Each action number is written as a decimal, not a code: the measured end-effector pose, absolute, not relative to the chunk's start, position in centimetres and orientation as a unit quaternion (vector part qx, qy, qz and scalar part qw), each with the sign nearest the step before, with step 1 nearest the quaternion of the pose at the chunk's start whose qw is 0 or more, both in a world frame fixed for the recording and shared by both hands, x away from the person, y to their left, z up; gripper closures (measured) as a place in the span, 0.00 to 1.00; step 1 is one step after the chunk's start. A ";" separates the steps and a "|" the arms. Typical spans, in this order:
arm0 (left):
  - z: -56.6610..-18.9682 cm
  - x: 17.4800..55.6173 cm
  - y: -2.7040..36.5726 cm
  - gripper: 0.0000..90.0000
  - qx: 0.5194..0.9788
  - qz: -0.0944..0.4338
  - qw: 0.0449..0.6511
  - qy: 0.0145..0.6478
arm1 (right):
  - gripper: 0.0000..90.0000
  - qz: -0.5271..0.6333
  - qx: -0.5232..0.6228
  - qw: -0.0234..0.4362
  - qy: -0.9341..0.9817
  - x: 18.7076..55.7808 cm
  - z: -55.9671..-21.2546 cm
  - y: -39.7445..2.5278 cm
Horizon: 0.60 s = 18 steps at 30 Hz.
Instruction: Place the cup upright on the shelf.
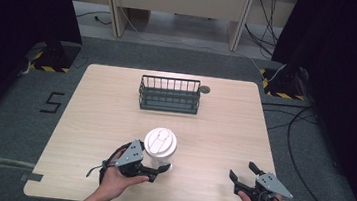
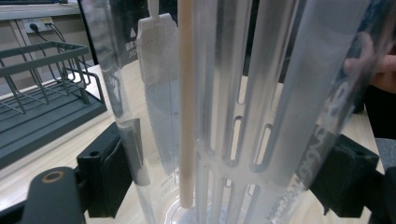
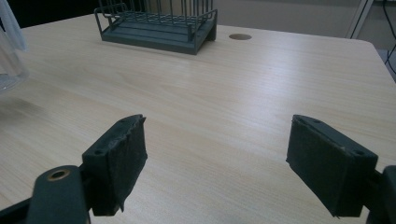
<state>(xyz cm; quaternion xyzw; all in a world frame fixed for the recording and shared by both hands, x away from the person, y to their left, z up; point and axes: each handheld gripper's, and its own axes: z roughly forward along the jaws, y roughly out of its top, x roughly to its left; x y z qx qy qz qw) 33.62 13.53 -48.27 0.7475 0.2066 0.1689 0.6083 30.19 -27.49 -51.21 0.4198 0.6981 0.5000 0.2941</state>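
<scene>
A clear plastic tumbler (image 1: 160,149) with a white lid stands upright on the counter (image 1: 223,135), on the near side of the dark wire rack (image 1: 169,94) and well apart from it. The left tongs (image 1: 159,169) are closed around the tumbler's lower body: in the left gripper view a black pad (image 2: 109,172) presses against each side of the ribbed clear wall (image 2: 243,116). The right tongs (image 1: 241,175) sit to the right of the tumbler, well apart from it, low over the counter's near edge. They stand wide, holding nothing, with bare wood between their pads (image 3: 119,163) in the right gripper view. The rack (image 3: 159,23) lies beyond them there, a round hole (image 3: 240,36) in the counter beside it.
</scene>
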 end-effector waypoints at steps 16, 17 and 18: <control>-46.9 35.8 14.2 0.20 0.740 0.181 0.609 0.220 | 0.23 0.501 0.420 0.295 0.697 30.2 -51.2 -27.6; -46.8 35.9 14.2 0.20 0.740 0.182 0.609 0.220 | 0.23 0.501 0.420 0.295 0.697 30.2 -51.2 -27.6; -46.7 36.1 14.2 0.20 0.739 0.186 0.609 0.220 | 0.23 0.501 0.420 0.293 0.698 30.2 -51.2 -27.6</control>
